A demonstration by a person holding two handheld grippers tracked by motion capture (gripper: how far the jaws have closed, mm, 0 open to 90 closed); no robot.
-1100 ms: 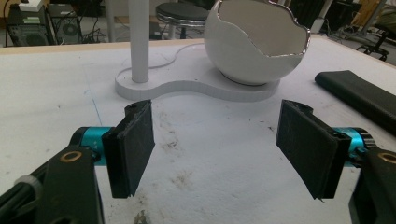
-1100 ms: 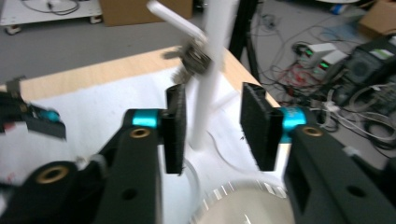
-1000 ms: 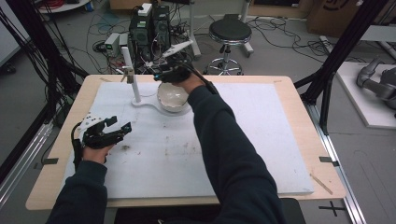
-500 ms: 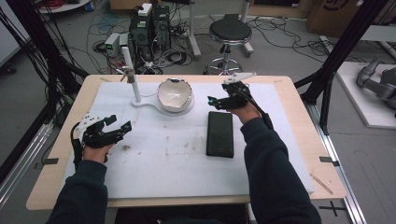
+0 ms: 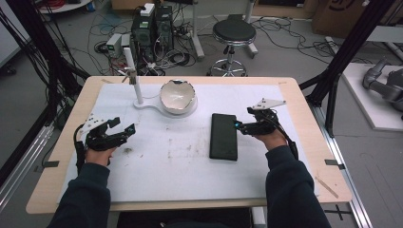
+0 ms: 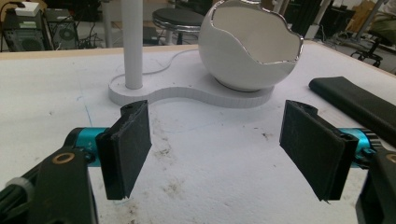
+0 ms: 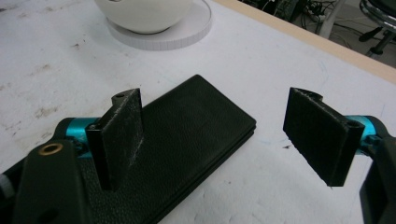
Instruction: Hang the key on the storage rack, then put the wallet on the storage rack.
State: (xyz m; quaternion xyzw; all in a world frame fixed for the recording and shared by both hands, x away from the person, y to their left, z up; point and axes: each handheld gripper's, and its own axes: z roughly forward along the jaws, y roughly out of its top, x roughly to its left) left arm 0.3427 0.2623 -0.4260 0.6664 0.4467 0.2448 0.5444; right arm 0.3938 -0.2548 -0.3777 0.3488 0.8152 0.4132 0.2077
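Note:
A black leather case (image 5: 224, 136) lies flat on the white mat, right of centre. My right gripper (image 5: 243, 118) hovers just right of it and points left toward it. In the right gripper view the case (image 7: 187, 135) lies under and behind the left jaw; this gripper (image 7: 215, 107) is open, its jaws have just been opening, and nothing is between the pads. My left gripper (image 5: 124, 126) rests at the mat's left, open and empty (image 6: 217, 112), aimed at the white bowl (image 6: 250, 51). That bowl (image 5: 177, 96) stands on a white base at the back.
A white post (image 5: 134, 78) rises from the same base (image 6: 187, 93) left of the bowl. The white mat (image 5: 180, 166) covers most of the wooden table (image 5: 304, 99). A stool (image 5: 233, 33) and computer gear stand on the floor beyond the far edge.
My right hand has swung from the bowl at the back over to the right and down, ending beside the black case. The case shows now that the arm has left it. The left gripper stayed put.

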